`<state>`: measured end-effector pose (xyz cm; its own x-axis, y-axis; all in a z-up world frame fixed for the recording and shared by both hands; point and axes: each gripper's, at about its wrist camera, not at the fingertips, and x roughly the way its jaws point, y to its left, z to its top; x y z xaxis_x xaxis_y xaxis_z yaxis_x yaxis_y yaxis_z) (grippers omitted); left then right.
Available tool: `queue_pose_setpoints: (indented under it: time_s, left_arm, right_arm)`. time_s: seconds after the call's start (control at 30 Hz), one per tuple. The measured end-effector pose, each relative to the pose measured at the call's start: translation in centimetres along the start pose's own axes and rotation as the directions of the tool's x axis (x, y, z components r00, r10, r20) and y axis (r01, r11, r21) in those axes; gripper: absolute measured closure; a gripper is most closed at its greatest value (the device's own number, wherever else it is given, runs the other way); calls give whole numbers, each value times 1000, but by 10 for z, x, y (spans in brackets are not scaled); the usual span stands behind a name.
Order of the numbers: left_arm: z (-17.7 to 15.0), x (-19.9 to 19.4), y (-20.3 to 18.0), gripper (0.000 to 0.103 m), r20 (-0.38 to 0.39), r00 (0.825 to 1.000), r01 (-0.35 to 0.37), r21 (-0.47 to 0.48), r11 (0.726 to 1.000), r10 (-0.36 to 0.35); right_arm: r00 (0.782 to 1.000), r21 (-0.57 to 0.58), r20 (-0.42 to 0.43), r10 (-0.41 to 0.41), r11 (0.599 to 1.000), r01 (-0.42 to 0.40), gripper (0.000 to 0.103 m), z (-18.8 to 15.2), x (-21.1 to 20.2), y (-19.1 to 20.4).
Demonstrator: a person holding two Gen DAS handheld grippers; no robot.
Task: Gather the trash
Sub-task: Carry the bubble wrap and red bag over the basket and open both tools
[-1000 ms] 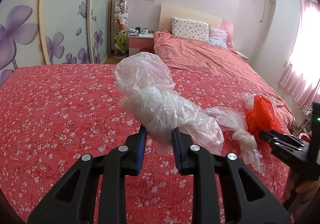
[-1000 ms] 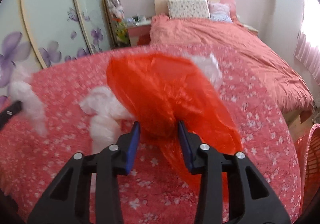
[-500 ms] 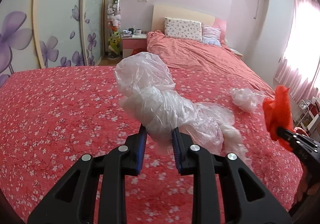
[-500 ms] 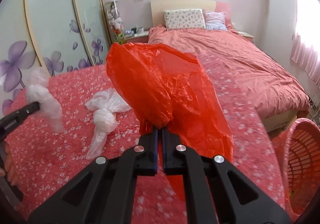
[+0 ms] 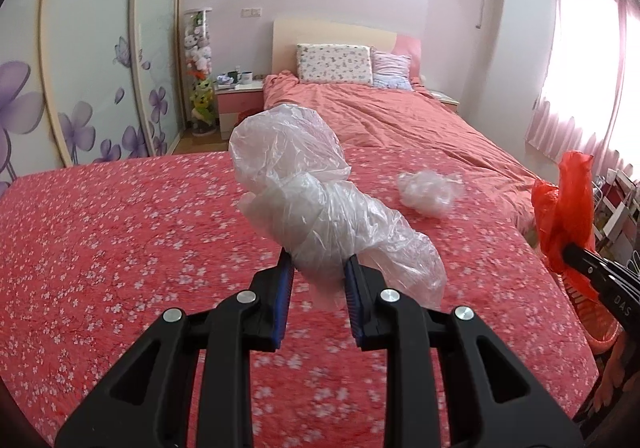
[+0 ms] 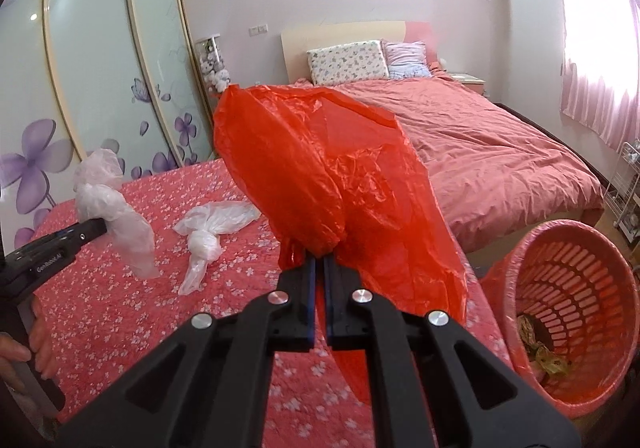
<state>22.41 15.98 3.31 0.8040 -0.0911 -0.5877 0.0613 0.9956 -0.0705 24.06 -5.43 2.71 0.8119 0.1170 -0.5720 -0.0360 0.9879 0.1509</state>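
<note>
Left gripper (image 5: 318,268): jaws clamped on a clear plastic bag (image 5: 316,207), crumpled, held up above the red floral bedspread (image 5: 120,248). Bag bulges past the blue pads on both sides; its tail droops to the right.

Right gripper (image 6: 319,268): jaws pressed nearly together on a pinch of the red plastic bag (image 6: 320,175). Bag billows upward and hangs down to the right of the fingers, off the bedspread.

1 more clear bag (image 6: 212,232), knotted, lies loose on the bedspread between the 2 grippers in the right wrist view; in the left wrist view it shows as a white crumple (image 5: 430,189) toward the far right of the spread.

Red slotted basket (image 6: 568,312) stands beside the bed, low right of the red bag, tilted in the fisheye. Some dark and yellowish scraps in its bottom, too small to identify.

Beyond: second bed with pink duvet (image 5: 392,123), 2 pillows (image 5: 334,63) at the headboard.
</note>
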Motion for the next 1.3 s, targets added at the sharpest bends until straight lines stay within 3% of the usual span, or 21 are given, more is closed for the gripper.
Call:
queue_pose_setpoints:
  time_s: [0.47,0.8,1.3]
  left_arm:
    - [3,-14,-66,78,22,998,48,103,994,-51]
    - [-8,-13,-126,78,3,989,142,180,973,-145]
    - [-21,-1,-224,78,-69,943,334,236,913,-327]
  right_arm:
    - [998,66,56,-38,997,34,98,-5,-45,-46]
    - [991,119,60,-121,986,113,98,-21,-58,-94]
    - [970,263,51,-236,941,215,98,-41,-78,-182]
